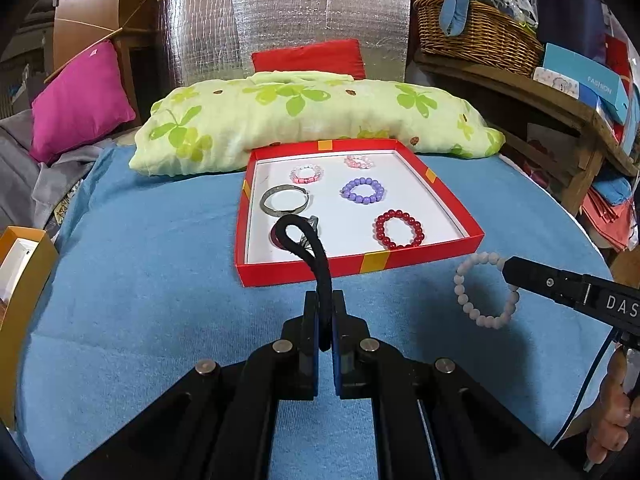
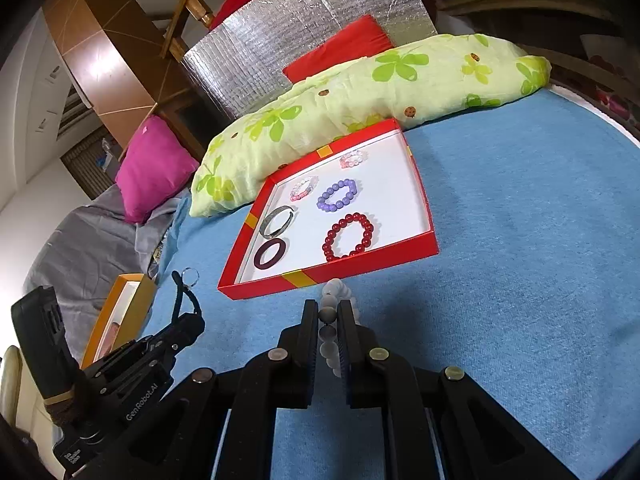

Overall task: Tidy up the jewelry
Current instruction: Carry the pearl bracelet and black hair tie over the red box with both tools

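A red tray (image 1: 312, 270) (image 2: 320, 280) with a white floor lies on the blue cloth. In it are a red bead bracelet (image 1: 399, 229) (image 2: 349, 237), a purple bead bracelet (image 1: 363, 191) (image 2: 337, 195), two pink bead bracelets (image 1: 306, 173) (image 1: 359, 161), a silver bangle (image 1: 285, 200) (image 2: 277, 221) and a dark maroon ring (image 2: 270, 253). My left gripper (image 1: 325, 312) is shut on a black cord (image 1: 316, 256) with a metal ring (image 2: 191, 276), held above the tray's near edge. My right gripper (image 2: 329, 316) is shut on a white bead bracelet (image 1: 484, 290) (image 2: 330, 304), right of the tray.
A green leaf-print pillow (image 1: 312, 116) lies behind the tray, with a pink cushion (image 1: 80, 100) at the left. An orange box (image 1: 24, 280) stands at the left edge. A wooden shelf with a wicker basket (image 1: 480, 32) is at the right.
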The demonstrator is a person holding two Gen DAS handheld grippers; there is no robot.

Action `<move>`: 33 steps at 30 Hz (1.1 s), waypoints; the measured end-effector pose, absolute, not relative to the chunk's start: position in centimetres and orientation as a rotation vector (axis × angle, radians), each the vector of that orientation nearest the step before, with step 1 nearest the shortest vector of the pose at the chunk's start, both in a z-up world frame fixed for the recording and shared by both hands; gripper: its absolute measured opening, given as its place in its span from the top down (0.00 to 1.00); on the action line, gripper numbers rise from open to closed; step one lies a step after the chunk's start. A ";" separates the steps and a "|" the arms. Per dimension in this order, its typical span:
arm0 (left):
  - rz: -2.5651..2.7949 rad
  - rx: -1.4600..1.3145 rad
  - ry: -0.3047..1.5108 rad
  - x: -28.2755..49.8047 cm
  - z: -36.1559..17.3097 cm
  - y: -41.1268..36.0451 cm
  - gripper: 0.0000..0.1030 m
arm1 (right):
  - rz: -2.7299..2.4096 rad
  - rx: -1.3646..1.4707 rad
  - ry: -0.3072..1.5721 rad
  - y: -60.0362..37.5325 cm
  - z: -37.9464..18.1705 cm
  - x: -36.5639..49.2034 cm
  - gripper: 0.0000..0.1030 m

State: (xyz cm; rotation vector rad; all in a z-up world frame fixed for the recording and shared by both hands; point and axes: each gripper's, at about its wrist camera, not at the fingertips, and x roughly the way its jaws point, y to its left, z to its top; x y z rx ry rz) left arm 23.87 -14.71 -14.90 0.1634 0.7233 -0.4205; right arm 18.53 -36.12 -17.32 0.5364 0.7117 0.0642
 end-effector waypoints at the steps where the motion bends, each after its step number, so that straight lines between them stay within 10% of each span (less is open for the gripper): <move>1: -0.418 0.166 0.723 23.9 -14.9 -14.7 0.95 | 0.064 0.538 0.713 -36.0 -17.4 18.6 0.90; 33: -0.383 0.211 0.723 27.3 -15.5 -14.6 0.95 | 0.097 0.575 0.716 -36.6 -17.7 22.4 0.90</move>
